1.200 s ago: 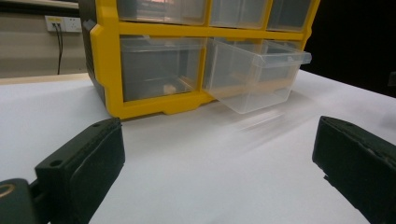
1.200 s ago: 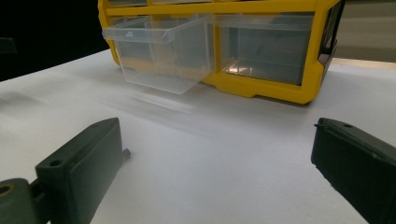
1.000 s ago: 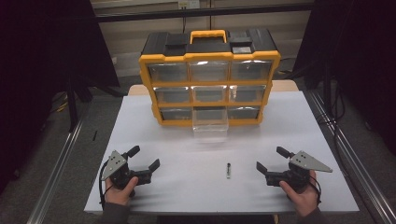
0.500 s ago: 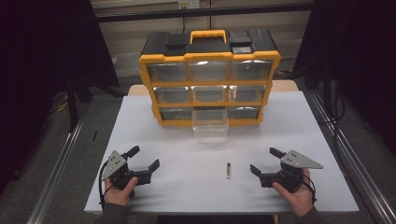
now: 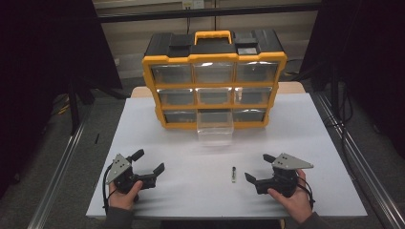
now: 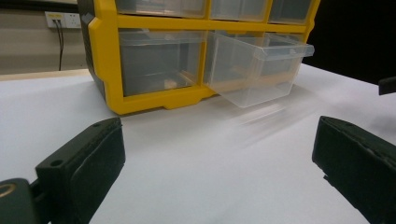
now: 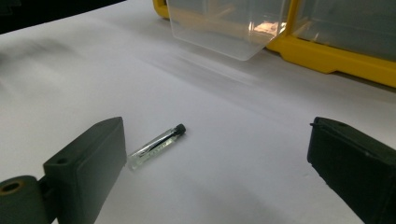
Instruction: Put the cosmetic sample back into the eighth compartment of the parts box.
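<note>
High view: your left gripper and right gripper, both spread wide and empty, sit low in frame. A vial lies on the table lower centre, just left of your right gripper, below the organizer's pulled-out drawer.

High view: set above the near edge of the white table, faced forward and down, far enough for the whole drawer organizer to be taken in
Left gripper view: set low over the tabletop, aimed at the organizer's bottom row
Right gripper view: set low, aimed at the small vial, close by
Shared: the pulled-out clear drawer is seen in all three views
</note>
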`<action>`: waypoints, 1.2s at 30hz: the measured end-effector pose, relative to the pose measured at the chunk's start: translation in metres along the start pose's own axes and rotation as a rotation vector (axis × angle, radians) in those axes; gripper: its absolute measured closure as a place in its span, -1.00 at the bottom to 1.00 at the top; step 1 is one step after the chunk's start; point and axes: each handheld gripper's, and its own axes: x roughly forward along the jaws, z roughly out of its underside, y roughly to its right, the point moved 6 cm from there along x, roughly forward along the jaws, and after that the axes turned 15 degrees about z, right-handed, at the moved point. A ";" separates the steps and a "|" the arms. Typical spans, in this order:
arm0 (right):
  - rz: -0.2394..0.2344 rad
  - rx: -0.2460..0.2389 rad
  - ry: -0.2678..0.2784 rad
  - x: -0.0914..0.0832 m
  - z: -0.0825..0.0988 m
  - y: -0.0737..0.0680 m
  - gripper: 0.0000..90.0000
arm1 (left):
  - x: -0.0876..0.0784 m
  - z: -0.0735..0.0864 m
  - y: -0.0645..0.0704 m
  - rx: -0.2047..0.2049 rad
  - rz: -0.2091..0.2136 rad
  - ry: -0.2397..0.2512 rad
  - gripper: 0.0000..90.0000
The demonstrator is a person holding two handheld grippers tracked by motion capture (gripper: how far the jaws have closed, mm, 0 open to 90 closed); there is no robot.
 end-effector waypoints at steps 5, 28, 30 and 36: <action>-0.032 0.001 -0.042 0.004 0.002 -0.006 -0.85 | 0.002 -0.001 0.002 -0.006 0.001 0.009 -0.94; -0.161 -0.020 -0.192 0.019 0.005 -0.028 -0.27 | 0.004 0.001 0.002 -0.006 0.008 -0.001 -0.94; -0.163 -0.024 -0.207 0.021 0.005 -0.029 -0.18 | 0.004 0.001 0.002 -0.005 0.007 -0.002 -0.94; -0.153 -0.032 -0.235 0.028 0.004 -0.033 0.01 | 0.004 0.001 0.002 -0.004 0.004 -0.005 -0.94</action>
